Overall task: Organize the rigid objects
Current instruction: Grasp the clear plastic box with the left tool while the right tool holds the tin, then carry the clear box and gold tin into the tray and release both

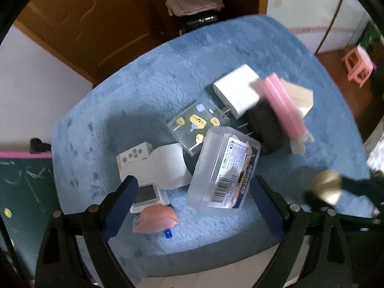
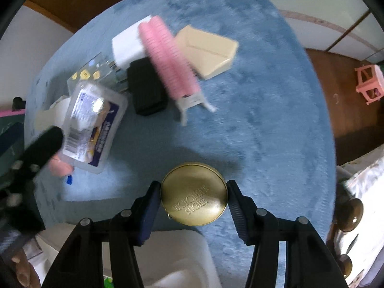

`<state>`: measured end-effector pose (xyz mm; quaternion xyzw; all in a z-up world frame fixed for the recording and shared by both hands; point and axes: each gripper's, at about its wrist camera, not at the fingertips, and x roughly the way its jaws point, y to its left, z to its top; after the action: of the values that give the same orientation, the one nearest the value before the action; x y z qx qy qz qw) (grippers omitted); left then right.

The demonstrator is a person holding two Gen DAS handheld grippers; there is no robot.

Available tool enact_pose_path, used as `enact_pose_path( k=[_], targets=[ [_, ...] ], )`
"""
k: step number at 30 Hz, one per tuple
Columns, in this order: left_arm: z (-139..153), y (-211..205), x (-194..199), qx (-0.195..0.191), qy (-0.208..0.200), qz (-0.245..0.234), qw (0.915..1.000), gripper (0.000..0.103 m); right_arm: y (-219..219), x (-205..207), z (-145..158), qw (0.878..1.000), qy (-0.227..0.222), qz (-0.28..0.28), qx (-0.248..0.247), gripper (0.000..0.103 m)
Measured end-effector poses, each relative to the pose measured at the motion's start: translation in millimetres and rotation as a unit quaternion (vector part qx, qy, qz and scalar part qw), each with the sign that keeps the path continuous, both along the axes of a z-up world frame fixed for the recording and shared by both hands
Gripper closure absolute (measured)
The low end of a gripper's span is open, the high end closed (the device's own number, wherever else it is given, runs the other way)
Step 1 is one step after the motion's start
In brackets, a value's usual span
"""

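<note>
Your work surface is a blue textured cloth (image 2: 252,110) spread over a table, with a brown wooden cabinet (image 1: 79,24) behind it, white walls, a wooden floor to the right and a small pink plastic stool (image 2: 370,81) standing on that floor. At the near edge of the cloth, below your right gripper, lies a white moulded tray (image 2: 182,259).

Your right gripper (image 2: 193,200) holds a round brass-coloured tin (image 2: 194,194) by its rim, one pad on each side, with the embossed lid facing the camera and the lettering running slightly uphill to the right. The tin sits just above the near part of the cloth.

Your left gripper (image 1: 192,196) hangs with jaws wide apart over the heap of objects, gripping nothing. Between its fingers lies a clear plastic rectangular box with a printed label and barcode (image 1: 224,172), its long axis running from near to far, tilted a little to the right. Behind it rests a clear flat case with yellow stickers (image 1: 198,126). To the right, a long pink ribbed clip (image 1: 282,106) points diagonally from far left to near right, lying across a white charger block (image 1: 236,91), a black block (image 1: 265,129) and a cream rectangular box (image 1: 298,98). A pink rounded piece (image 1: 156,218) lies nearest, beside the left finger.
</note>
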<state>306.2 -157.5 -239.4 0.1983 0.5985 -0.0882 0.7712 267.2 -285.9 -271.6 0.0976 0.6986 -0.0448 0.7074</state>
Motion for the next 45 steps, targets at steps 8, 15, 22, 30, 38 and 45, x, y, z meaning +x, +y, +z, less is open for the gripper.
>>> enact_pose_path(
  k=[8,15,22,30,38,45],
  targets=[
    [-26.0,-18.3,3.3,0.047,0.023,-0.021,0.9984,0.008,-21.6,-8.9,13.2,0.999,-0.011,-0.005,-0.037,0.048],
    [-48.2,-28.1,2.5,0.077,0.031,-0.032,0.9961,0.008,-11.3,-9.8,4.4,0.999,-0.009,-0.006,-0.036,0.048],
    [-62.9,-32.7,6.8,0.084,0.040,-0.029,0.9953,0.017,-16.2,-9.5,-8.1,1.000,-0.004,-0.007,-0.025,0.048],
    [-63.7,-39.8,5.2,0.082,0.037,-0.025,0.9956,0.030,-20.4,-7.6,-15.4,1.000,0.003,-0.007,-0.015,0.048],
    [-23.0,-33.3,-13.6,0.034,0.008,-0.028,0.9990,0.031,-15.4,-9.0,-4.4,1.000,-0.007,-0.004,-0.004,0.048],
    [53.3,-8.7,-32.8,-0.043,-0.040,-0.015,0.9982,0.031,-7.4,-19.3,24.5,0.999,-0.040,-0.005,0.013,0.048]
  ],
)
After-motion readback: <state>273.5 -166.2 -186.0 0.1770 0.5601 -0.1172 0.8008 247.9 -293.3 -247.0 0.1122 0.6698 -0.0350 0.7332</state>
